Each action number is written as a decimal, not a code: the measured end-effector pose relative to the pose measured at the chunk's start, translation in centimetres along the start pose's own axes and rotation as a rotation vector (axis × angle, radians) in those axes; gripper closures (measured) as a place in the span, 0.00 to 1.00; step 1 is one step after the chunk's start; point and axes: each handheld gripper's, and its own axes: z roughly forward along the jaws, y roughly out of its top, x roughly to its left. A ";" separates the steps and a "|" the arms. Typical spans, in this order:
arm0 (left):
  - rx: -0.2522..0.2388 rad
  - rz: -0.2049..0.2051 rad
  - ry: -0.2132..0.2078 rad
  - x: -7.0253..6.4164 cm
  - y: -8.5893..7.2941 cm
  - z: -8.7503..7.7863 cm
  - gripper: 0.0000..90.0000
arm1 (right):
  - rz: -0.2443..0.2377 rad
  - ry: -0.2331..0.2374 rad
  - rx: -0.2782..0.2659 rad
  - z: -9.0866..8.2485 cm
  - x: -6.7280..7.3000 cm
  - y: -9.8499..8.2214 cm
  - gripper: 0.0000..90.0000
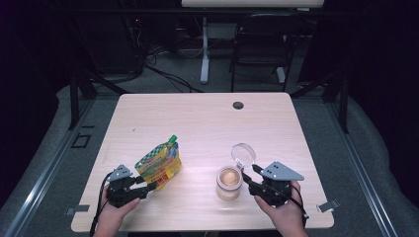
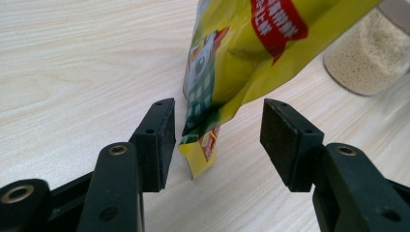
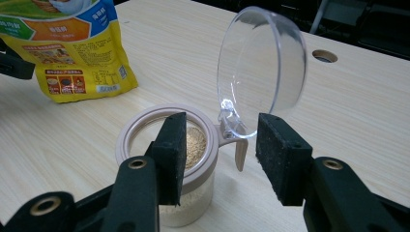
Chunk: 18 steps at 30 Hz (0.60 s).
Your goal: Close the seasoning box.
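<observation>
Left gripper [image 1: 144, 187] spread, pads clear of yellow pouch [image 1: 159, 164] whose bottom corner sits between jaws; jar [image 1: 229, 183] at table centre-right, clear lid [image 1: 243, 152] hinged up; right gripper [image 1: 251, 176] spread, straddling lid hinge, no contact

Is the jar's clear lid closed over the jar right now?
No, the clear lid stands flipped up on its hinge, leaving the jar open with the beige grains inside showing.

The pouch [image 1: 159, 165] stands near the table's [image 1: 197, 118] front-left edge; the jar [image 1: 229, 182] (lid [image 1: 243, 153] hinged open) stands right of it.
</observation>
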 end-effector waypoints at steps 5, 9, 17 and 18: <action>-0.006 -0.003 0.003 -0.2 0.0 0.0 0.53 | 0.016 0.004 0.031 -0.6 -0.2 0.7 0.60; -0.007 0.003 -0.001 -0.4 0.1 0.0 0.53 | 0.047 -0.001 0.041 -1.2 -1.0 1.4 0.59; -0.014 0.025 -0.002 -0.5 -0.3 -0.7 0.52 | 0.051 0.009 0.044 0.0 -2.1 2.6 0.53; -0.017 0.026 -0.004 -0.5 -0.3 -0.7 0.52 | 0.050 0.005 0.044 0.3 -2.1 2.8 0.53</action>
